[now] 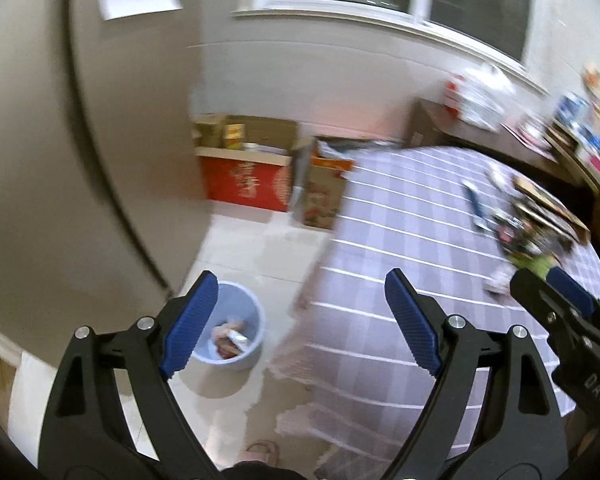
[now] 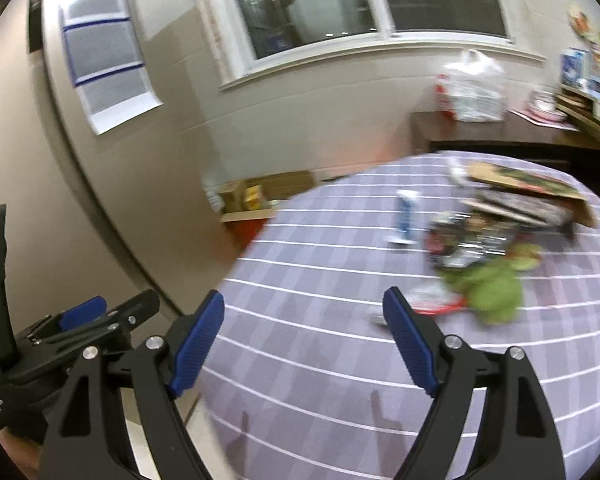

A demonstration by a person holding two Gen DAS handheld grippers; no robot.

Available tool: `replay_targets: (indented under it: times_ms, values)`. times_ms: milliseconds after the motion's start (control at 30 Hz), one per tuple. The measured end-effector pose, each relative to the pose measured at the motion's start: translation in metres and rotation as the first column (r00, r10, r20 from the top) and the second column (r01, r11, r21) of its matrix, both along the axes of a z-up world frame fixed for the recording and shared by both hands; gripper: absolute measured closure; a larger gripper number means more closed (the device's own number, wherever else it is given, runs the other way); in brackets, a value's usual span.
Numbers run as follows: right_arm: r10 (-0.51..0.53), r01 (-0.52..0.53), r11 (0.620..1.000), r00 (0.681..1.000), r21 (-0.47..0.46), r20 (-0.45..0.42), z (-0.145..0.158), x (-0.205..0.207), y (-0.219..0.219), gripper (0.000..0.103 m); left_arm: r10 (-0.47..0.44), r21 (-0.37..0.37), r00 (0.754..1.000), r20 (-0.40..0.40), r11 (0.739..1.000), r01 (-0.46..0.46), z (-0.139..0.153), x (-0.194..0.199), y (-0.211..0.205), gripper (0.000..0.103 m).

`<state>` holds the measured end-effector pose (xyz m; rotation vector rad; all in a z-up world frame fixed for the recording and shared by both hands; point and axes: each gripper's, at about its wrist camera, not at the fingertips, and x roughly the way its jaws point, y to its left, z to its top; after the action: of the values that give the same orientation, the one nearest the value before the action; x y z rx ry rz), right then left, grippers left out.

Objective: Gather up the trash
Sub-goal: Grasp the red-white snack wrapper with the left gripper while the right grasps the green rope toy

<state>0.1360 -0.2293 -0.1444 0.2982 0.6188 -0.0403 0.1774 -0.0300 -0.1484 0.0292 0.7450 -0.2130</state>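
Left wrist view first: we see the left gripper [image 1: 300, 312] with its blue pads spread wide and nothing between them. Just behind the left pad, at lower left of the frame, sits a pale blue bin [image 1: 240, 332] on the tiled floor [image 1: 252, 236], with a few wrappers already lying in its bottom. To the right of it hangs the edge of a round table [image 1: 400, 240] under a purple checked cloth. At the far right of the frame we catch the trash pile [image 1: 528, 228]: a flat cardboard piece, dark shiny wrappers and something green, all smeared by blur. The right gripper [image 1: 556, 292] pokes in at the right edge, just below that pile. Red and brown boxes [image 1: 252, 168] stand against the wall in mid-frame.

Over to the right wrist view: the right gripper [image 2: 304, 320] is open too, pads well apart and empty, above the cloth. The trash pile [image 2: 496, 240] lies at right of centre, apart from the pads; a green crumpled wrapper [image 2: 496, 288] is nearest, beside the right pad's tip. A blue and white packet [image 2: 406, 220] lies left of the pile. The left gripper [image 2: 96, 316] shows at lower left.
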Motion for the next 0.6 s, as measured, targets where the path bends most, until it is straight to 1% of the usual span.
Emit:
replay_targets:
  times_ms: [67, 167, 300, 367, 467, 533, 600]
  values:
    - [-0.04, 0.04, 0.999, 0.999, -0.002, -0.035, -0.005, -0.01, -0.027, 0.023, -0.07, 0.018, 0.998, -0.005, 0.997, 0.07, -0.003, -0.005, -0.032, 0.019]
    - [-0.093, 0.092, 0.996, 0.992, -0.012, -0.082, -0.011, -0.019, -0.061, 0.022, -0.135, 0.071, 0.991, -0.019, 0.988, 0.136, -0.011, -0.008, -0.075, 0.019]
    - [-0.15, 0.15, 0.989, 0.983, -0.014, -0.103, -0.021, -0.032, -0.098, 0.022, -0.232, 0.124, 0.972, -0.035, 0.964, 0.235, -0.023, -0.016, -0.119, 0.019]
    - [-0.161, 0.161, 0.987, 0.98, -0.009, -0.118, -0.026, -0.034, -0.113, 0.022, -0.261, 0.144, 0.965, -0.03, 0.954, 0.262, -0.026, -0.017, -0.132, 0.019]
    - [-0.165, 0.167, 0.986, 0.976, 0.004, -0.141, -0.033, -0.032, -0.129, 0.022, -0.308, 0.164, 0.951, -0.044, 0.936, 0.311, -0.031, -0.016, -0.151, 0.019]
    - [-0.163, 0.166, 0.986, 0.974, 0.005, -0.155, -0.036, -0.029, -0.137, 0.022, -0.319, 0.19, 0.946, -0.06, 0.927, 0.325, -0.036, -0.012, -0.163, 0.019]
    - [-0.158, 0.162, 0.987, 0.972, 0.009, -0.174, -0.042, -0.025, -0.142, 0.022, -0.329, 0.2, 0.942, -0.066, 0.92, 0.336, -0.039, -0.009, -0.172, 0.019]
